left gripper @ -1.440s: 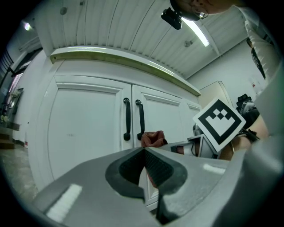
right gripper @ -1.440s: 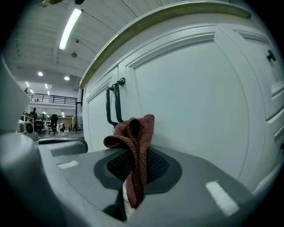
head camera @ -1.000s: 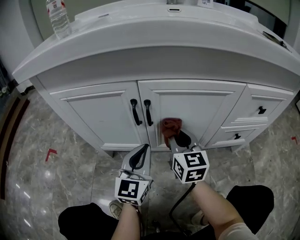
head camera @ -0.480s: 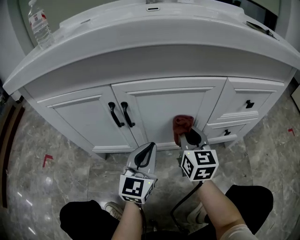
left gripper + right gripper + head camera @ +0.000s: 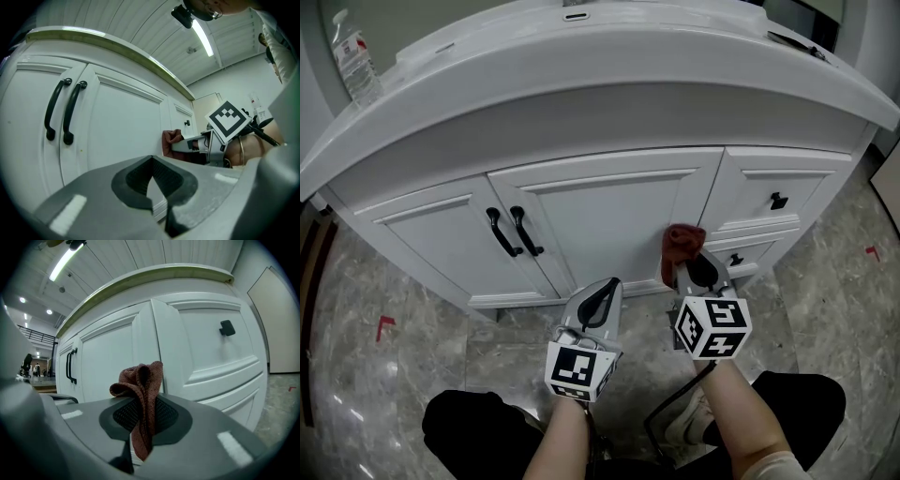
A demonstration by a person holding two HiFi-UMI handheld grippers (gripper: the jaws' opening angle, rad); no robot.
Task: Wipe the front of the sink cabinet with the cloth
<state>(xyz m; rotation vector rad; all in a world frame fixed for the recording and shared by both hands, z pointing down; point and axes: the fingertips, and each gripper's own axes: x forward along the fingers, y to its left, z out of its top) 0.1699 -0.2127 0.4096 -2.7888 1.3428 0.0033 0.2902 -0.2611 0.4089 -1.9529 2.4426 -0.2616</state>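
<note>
The left hand-held gripper [image 5: 602, 287] hung idle, jaws closed on nothing, before the sink cabinet [image 5: 600, 211]. The right hand-held gripper [image 5: 692, 270] pinched the reddish cloth [image 5: 682, 244] low against the cabinet's front, beside the drawers [image 5: 769, 211]. Wiping appeared under way; the next stroke would call for firm pressure across the panels.

The grey left hand-held gripper [image 5: 606, 286], with its black-and-white marker cube, points forward, and its jaws are pressed together with nothing between them. The grey right hand-held gripper [image 5: 686, 265] is a little further forward, jaws closed on a reddish-brown woven cloth [image 5: 682, 242]. The bare left forearm [image 5: 561, 441] and the bare right forearm [image 5: 741, 412] lie side by side.
</note>
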